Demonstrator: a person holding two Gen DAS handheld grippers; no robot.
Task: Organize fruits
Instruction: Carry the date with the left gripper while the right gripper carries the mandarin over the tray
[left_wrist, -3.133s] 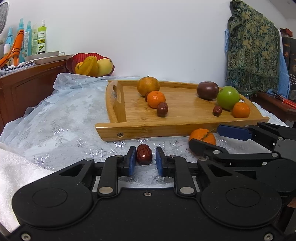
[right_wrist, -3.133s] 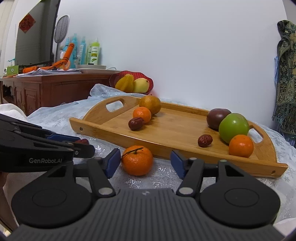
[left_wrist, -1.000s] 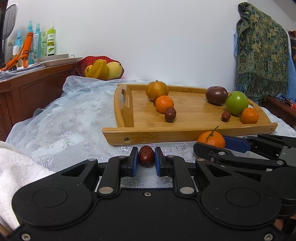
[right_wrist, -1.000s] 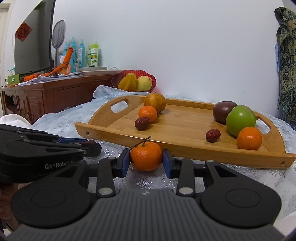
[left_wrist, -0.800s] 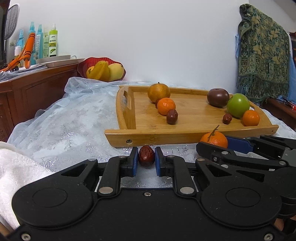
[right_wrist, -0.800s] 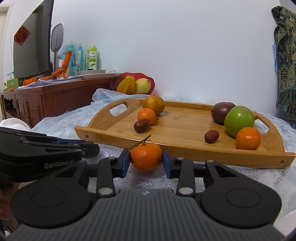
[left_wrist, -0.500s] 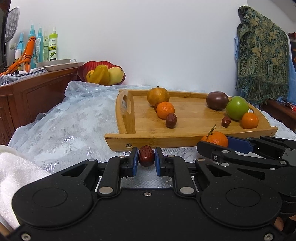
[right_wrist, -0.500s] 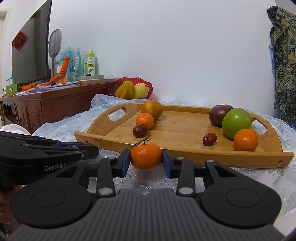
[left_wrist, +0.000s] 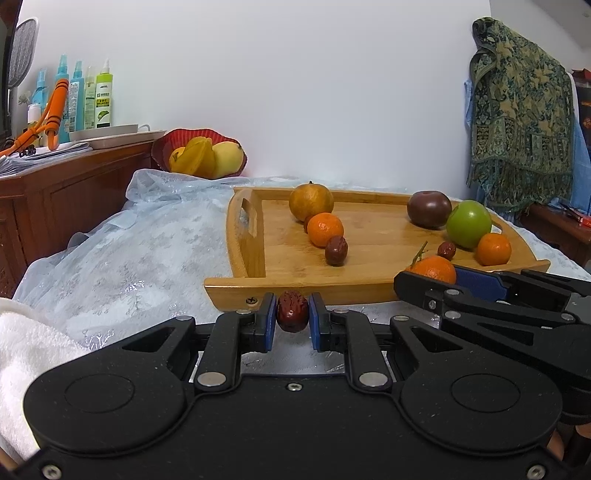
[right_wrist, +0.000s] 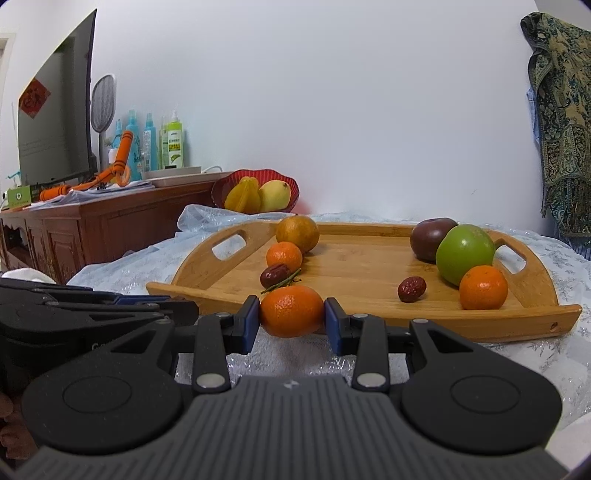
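My left gripper (left_wrist: 292, 312) is shut on a small red date (left_wrist: 292, 310), held just in front of the wooden tray's (left_wrist: 295, 286) near rim. My right gripper (right_wrist: 291, 314) is shut on a stemmed mandarin (right_wrist: 291, 310), also before the tray (right_wrist: 517, 323); from the left wrist view that mandarin (left_wrist: 434, 267) shows at the right between black fingers. On the tray lie a brownish orange (left_wrist: 311, 202), a mandarin (left_wrist: 325, 229) and a date (left_wrist: 336, 250) in one line, and a dark plum (left_wrist: 428, 208), green apple (left_wrist: 468, 223), mandarin (left_wrist: 493, 249) and date (left_wrist: 447, 250) at the right.
A red bowl (left_wrist: 166, 144) with yellow fruit stands behind the tray at the wall. A wooden sideboard (left_wrist: 66, 192) with spray bottles is at the left. A shiny lace cloth (left_wrist: 140, 251) covers the table, a white towel (left_wrist: 26, 343) lies near left, a patterned cloth (left_wrist: 524, 110) hangs right.
Three seconds ago both grippers stood open around the fruits on the cloth; they have since shut on the date and the mandarin and lifted them slightly. Little changes over the last second.
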